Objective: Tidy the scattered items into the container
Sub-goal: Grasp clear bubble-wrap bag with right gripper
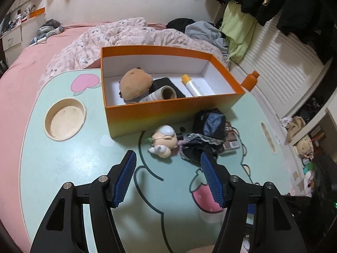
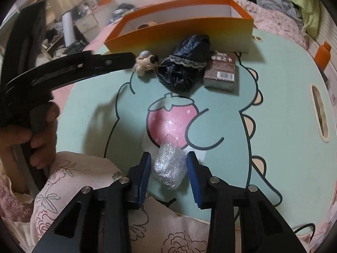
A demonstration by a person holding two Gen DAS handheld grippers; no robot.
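Left wrist view, left to right: round cup recess (image 1: 65, 119) sunk in the mint desk (image 1: 69, 164), then the orange box (image 1: 168, 113) standing on the desk's far half. Inside the box: brown plush (image 1: 134, 84) at the left end, a paper roll (image 1: 159, 96) lying against it over something black, a yellow-capped tube (image 1: 190, 85) right of those. Left gripper (image 1: 168, 160) hovers over the desk with its blue pads spread wide and nothing between them. Just beyond its tips and in front of the box's near wall lies a small figurine (image 1: 165, 140), touching a dark crumpled cloth bundle with lace trim (image 1: 205, 135) to its right; a brown card box (image 1: 230, 142) is partly hidden under and behind the bundle. An orange bottle (image 1: 250, 81) stands past the box's right corner.

Right wrist view, left to right: a hand (image 2: 40, 124) grips the other tool's handle, its black arm reaching toward the figurine (image 2: 145, 63). Then the cloth bundle (image 2: 185, 65) and the card box (image 2: 221, 71), all in a row in front of the orange box (image 2: 179, 35). Right gripper (image 2: 168, 158) sits low at the desk's near edge over the strawberry print, pads on either side of a crumpled clear plastic wad (image 2: 168, 164); left pad looks in contact, a slight gap shows on the right, so can't tell whether it's clamped yet
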